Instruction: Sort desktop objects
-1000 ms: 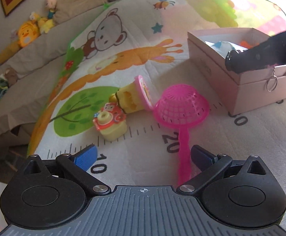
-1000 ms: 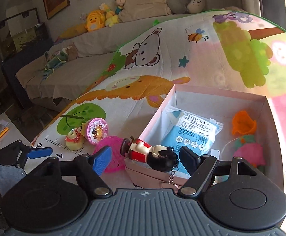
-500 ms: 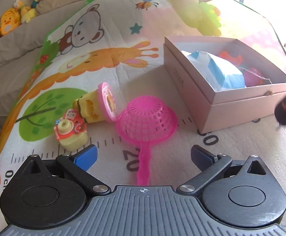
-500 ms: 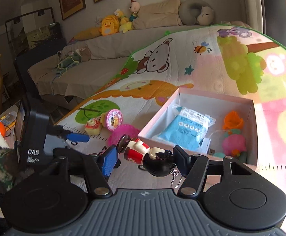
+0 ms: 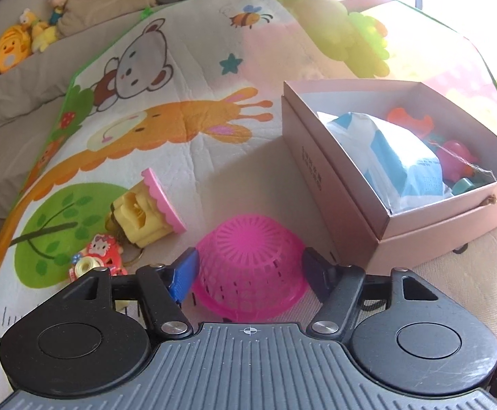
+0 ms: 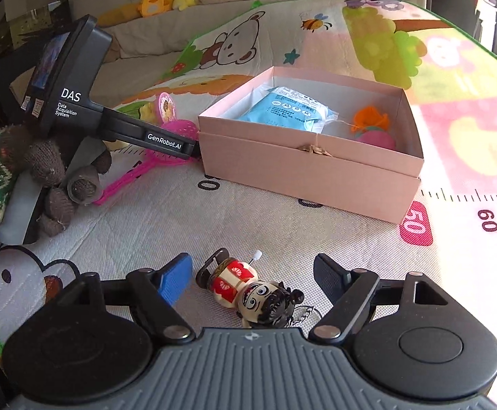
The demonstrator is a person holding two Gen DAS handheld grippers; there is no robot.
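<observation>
I see the pink strainer (image 5: 250,273) dome-up at 12 o'clock between the open left hand-held gripper (image 5: 248,273) fingers, handle running toward me.

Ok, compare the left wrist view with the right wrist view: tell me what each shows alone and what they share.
Left wrist only: the Hello Kitty toy beside the yellow toy with a pink scalloped top, and the left claw open around the pink strainer's bowl.

Right wrist only: the wind-up doll lying on the mat between the open right claw's fingers, plus the strainer's handle.

Both: the pink box holding a blue packet and an orange toy.
</observation>
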